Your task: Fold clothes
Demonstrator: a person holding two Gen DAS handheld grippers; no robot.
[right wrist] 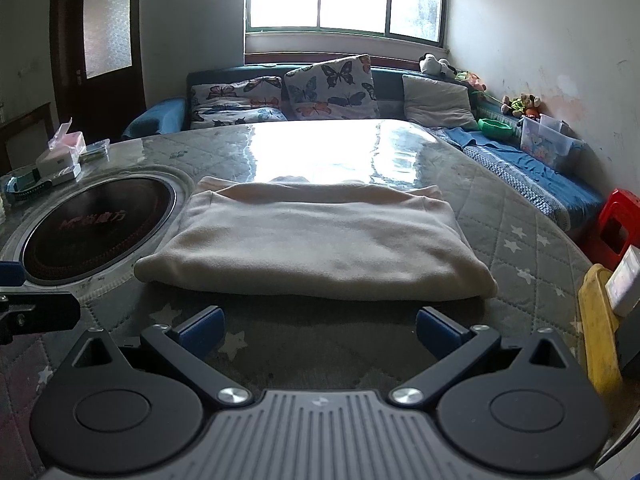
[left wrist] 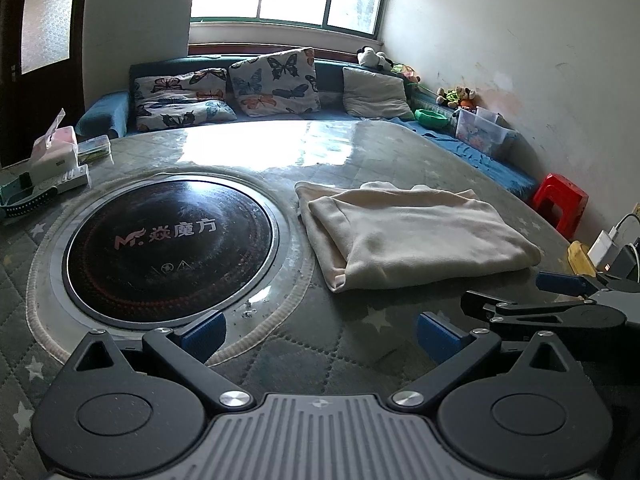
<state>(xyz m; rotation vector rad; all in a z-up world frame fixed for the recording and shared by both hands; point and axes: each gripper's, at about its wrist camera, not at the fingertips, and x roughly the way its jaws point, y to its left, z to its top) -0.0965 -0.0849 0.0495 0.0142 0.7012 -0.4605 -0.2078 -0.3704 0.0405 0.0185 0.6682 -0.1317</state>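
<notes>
— Starting with the left wrist view, what do you see?

— The left gripper [left wrist: 320, 336] hangs low over the desk [left wrist: 360, 148], jaws spread wide and grasping nothing. The cream garment [left wrist: 416, 236] lies at about one o'clock from it, folded into a compact stack — likely why the jaws are off it. At ten o'clock sits the round black cooktop [left wrist: 172, 240], set into the desk; the cloth just clears its rim. The right gripper [left wrist: 560, 304] pokes in at three o'clock.

— And the right wrist view?

— The right gripper [right wrist: 320, 334], jaws also released and empty, faces the cream garment [right wrist: 316, 240] squarely at twelve o'clock, just short of its near folded edge. The cooktop [right wrist: 100, 228] is at ten o'clock, a red stool [right wrist: 616, 224] at two.

— Judgement?

— The fold looks close to finished; both tools seem parked clear so nothing drags the layers apart.
</notes>
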